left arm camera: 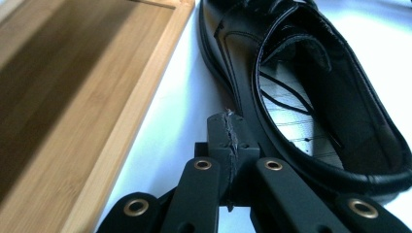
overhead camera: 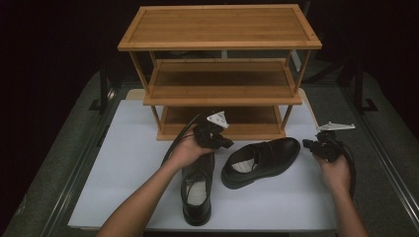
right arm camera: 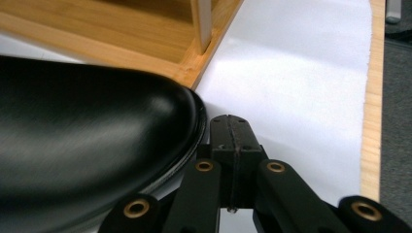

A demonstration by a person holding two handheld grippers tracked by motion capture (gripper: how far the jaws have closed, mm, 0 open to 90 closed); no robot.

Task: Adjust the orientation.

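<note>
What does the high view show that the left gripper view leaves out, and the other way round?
High view alone: the whole three-tier bamboo shoe rack, the second black leather shoe pointing toward the person, both forearms, and the right gripper shut beside the toe of the black leather lace-up shoe lying across the white sheet.

Left gripper view alone: the left gripper shut with nothing between its jaws, and that lace-up shoe's printed insole and laces up close.

Both share: the rack, the lace-up shoe and the white sheet.
</note>
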